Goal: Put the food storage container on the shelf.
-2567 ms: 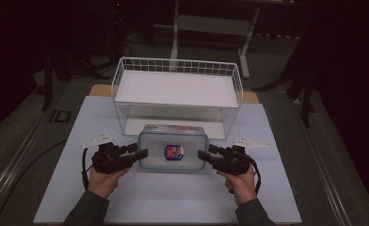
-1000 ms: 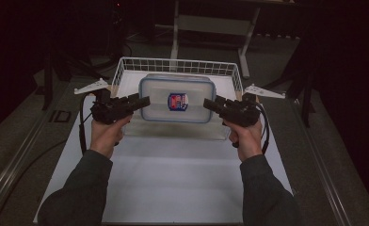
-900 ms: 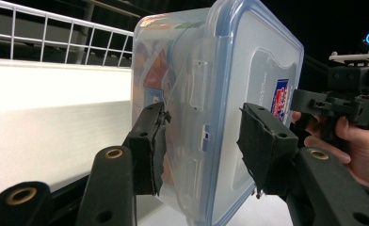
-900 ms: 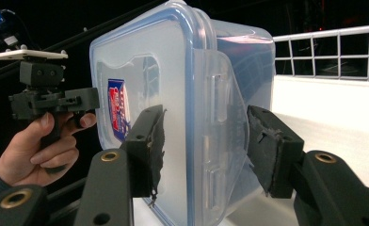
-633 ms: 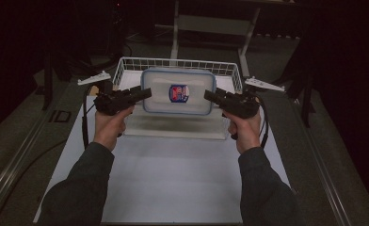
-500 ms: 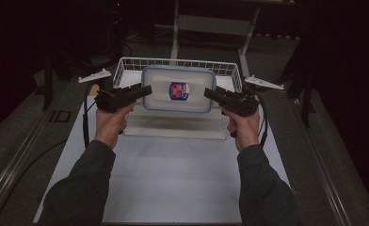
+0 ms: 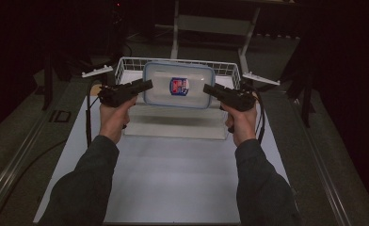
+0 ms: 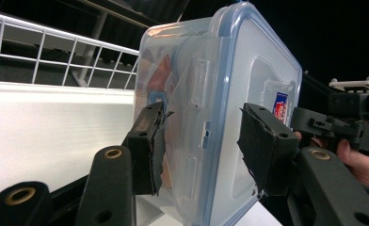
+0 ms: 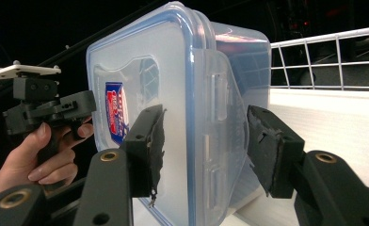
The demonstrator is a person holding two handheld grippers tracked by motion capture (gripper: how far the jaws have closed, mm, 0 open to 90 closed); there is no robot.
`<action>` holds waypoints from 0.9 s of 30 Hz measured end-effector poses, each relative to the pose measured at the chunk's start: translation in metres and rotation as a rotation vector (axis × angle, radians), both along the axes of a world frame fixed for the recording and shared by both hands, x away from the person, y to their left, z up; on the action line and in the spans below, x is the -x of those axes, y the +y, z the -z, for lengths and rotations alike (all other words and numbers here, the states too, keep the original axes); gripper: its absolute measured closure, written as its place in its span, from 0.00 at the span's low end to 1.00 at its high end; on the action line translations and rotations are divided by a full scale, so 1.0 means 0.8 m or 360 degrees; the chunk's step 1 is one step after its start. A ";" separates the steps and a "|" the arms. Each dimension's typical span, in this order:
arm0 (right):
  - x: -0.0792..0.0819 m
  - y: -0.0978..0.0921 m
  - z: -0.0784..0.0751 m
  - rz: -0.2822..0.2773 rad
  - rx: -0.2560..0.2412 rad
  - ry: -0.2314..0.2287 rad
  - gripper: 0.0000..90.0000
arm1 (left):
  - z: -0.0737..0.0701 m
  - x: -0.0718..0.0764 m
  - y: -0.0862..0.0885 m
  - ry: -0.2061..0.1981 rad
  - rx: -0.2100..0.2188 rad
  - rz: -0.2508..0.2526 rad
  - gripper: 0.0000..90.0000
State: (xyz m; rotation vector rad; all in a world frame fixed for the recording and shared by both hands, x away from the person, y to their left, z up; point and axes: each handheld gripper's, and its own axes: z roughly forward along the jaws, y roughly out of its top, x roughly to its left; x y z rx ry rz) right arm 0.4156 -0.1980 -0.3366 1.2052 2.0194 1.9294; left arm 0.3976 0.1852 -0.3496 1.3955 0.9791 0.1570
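A clear plastic container with a blue-rimmed lid and a red-and-blue label hangs in the air, held between both grippers above the white wire basket. My left gripper is shut on its left end and my right gripper on its right end. In the left gripper view the jaws straddle the container's latched edge, and the right gripper shows beyond it. In the right gripper view the jaws clamp the opposite latch of the container, with the left gripper behind.
The wire basket has a white floor and stands at the far end of a white mat. Dark table edges and a metal frame lie beyond. The basket rail runs to the right of the container.
Both grippers have carried the container from the mat in front of the basket up and forward; it now hangs higher, over the basket.
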 end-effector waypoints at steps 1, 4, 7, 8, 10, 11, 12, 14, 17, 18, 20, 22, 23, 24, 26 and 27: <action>0.000 0.000 -0.001 0.0002 0.0004 0.0001 0.54 | -0.001 0.001 -0.001 -0.0011 -0.0019 -0.0027 0.56; 0.002 0.005 -0.004 0.0016 0.0070 -0.0026 0.53 | -0.004 0.003 -0.004 -0.0033 -0.0116 -0.0083 0.58; 0.004 0.010 -0.005 0.0041 0.0118 -0.0039 0.52 | -0.002 0.002 -0.007 -0.0027 -0.0146 -0.0094 0.57; 0.003 0.010 -0.005 0.0047 0.0109 -0.0029 0.52 | -0.002 0.002 -0.007 -0.0022 -0.0147 -0.0096 0.57; 0.001 0.010 -0.005 0.0052 0.0100 -0.0026 0.52 | 0.000 0.000 -0.007 -0.0020 -0.0144 -0.0100 0.58; -0.001 0.010 -0.004 0.0067 0.0086 -0.0009 0.51 | 0.000 0.000 -0.008 -0.0017 -0.0145 -0.0103 0.58; -0.004 0.010 -0.005 0.0086 0.0102 -0.0006 0.50 | 0.001 -0.001 -0.008 -0.0015 -0.0146 -0.0106 0.58; -0.007 0.012 -0.005 0.0116 0.0149 0.0010 0.46 | 0.002 -0.002 -0.010 -0.0007 -0.0158 -0.0106 0.59; -0.009 0.013 -0.004 0.0139 0.0202 0.0026 0.46 | 0.005 -0.003 -0.012 -0.0001 -0.0175 -0.0111 0.56; -0.010 0.016 -0.002 0.0154 0.0226 0.0019 0.45 | 0.005 -0.004 -0.009 0.0004 -0.0093 -0.0118 0.58; -0.009 0.015 -0.003 0.0154 0.0202 0.0018 0.44 | 0.004 -0.004 -0.009 0.0006 -0.0136 -0.0137 0.59; -0.007 0.022 -0.003 0.0174 0.0349 -0.0006 0.43 | 0.005 -0.003 -0.011 -0.0004 -0.0207 -0.0151 0.58; -0.007 0.022 -0.003 0.0174 0.0349 -0.0006 0.43 | 0.005 -0.003 -0.011 -0.0004 -0.0207 -0.0151 0.58; -0.004 0.025 -0.001 0.0178 0.0422 -0.0022 0.43 | 0.007 -0.002 -0.010 -0.0010 -0.0226 -0.0154 0.57; 0.000 0.029 -0.001 0.0168 0.0472 -0.0047 0.43 | 0.007 0.000 -0.009 -0.0008 -0.0243 -0.0150 0.57; 0.000 0.029 -0.001 0.0168 0.0472 -0.0047 0.43 | 0.007 0.000 -0.009 -0.0008 -0.0243 -0.0150 0.57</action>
